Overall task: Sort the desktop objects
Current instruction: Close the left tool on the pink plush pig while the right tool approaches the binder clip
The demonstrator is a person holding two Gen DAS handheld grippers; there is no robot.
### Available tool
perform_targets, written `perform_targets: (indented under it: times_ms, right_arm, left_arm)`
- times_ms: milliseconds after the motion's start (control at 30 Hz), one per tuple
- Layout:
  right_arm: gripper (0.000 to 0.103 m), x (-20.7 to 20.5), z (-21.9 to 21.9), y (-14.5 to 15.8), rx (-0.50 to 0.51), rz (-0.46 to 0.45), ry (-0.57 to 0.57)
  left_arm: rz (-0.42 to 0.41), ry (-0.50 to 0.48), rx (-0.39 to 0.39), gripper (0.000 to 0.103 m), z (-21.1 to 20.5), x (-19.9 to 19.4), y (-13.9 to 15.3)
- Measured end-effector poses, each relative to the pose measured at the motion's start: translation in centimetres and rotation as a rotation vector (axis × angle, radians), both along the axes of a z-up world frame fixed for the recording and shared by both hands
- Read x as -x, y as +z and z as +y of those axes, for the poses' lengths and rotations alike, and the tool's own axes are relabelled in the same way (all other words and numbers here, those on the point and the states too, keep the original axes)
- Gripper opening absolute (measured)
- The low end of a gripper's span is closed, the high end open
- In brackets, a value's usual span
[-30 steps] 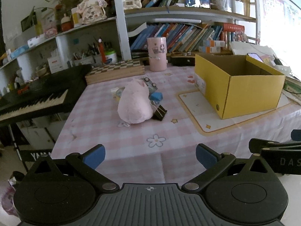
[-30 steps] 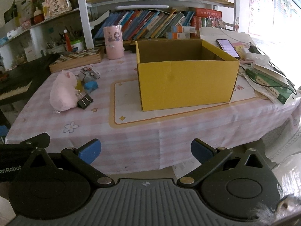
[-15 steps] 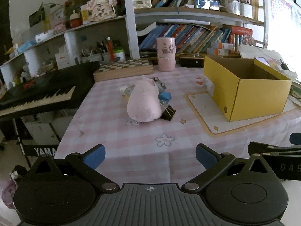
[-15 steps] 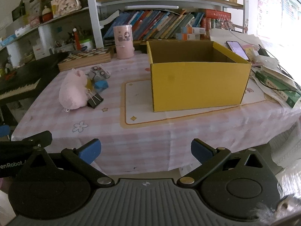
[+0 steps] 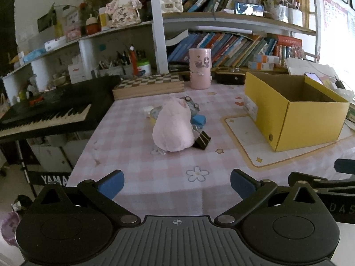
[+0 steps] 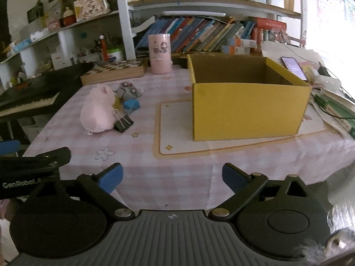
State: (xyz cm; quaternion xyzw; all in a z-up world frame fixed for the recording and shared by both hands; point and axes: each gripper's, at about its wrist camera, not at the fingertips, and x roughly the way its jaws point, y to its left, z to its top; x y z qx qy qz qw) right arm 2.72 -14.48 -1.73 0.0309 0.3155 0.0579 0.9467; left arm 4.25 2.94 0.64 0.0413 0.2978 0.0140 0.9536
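Note:
A pink plush toy [image 5: 173, 130] lies mid-table, with a black binder clip [image 5: 202, 140], a blue block [image 5: 198, 119] and a small toy car [image 5: 192, 106] beside it. The same pile shows in the right wrist view: plush [image 6: 97, 112], clip [image 6: 123, 123], blue block [image 6: 131, 105]. An open yellow cardboard box [image 5: 295, 115] [image 6: 246, 106] stands on a mat to the right. My left gripper [image 5: 177, 184] is open and empty at the table's near edge. My right gripper [image 6: 172, 178] is open and empty, in front of the box.
A pink cylinder [image 5: 199, 68], a checkered wooden box [image 5: 148, 86] and bookshelves stand at the back. A black keyboard piano [image 5: 44, 113] is left of the table. A phone [image 6: 292, 67], books and cables lie right of the box.
Both views have drawn back and tilted a little; the pile and box sit slightly farther away. Both grippers stay open and empty.

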Motion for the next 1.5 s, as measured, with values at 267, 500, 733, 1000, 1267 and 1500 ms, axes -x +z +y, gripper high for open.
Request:
perform_targets:
  times_ms: [267,500,733,1000,1267,1500]
  right_arm:
    - [0.075,-1.5,1.2,0.4,0.014,-0.02,0.075]
    - [0.071,-4.4,2.2,0.6,0.009,-0.046,0.164]
    - [0.064,-7.5,3.2,0.4,0.009,-0.04,0.221]
    - [0.063,-11.3,3.9,-0.4,0.015,0.002,0.286]
    - [0.063,-13.8,3.7,-1.7,0.064,0.007,0.315]
    - [0.063,-15.6,3.6,-2.7,0.069,0.034,0.321]
  left_arm:
    - [-0.014,0.02,0.028,0.102,0.9,-1.5,0.3]
    - [-0.024,0.052,0.034,0.102,2.1,-4.1,0.1]
    - [0.012,0.045,0.046,0.102,2.9,-7.4,-0.6]
    - [0.035,0.027,0.092,0.102,4.0,-10.7,-1.8]
    - [0.067,0.009,0.112,0.102,3.8,-13.7,-3.6]
    - [0.044,-0.033,0.114,0.102,3.3,-15.7,-3.7]
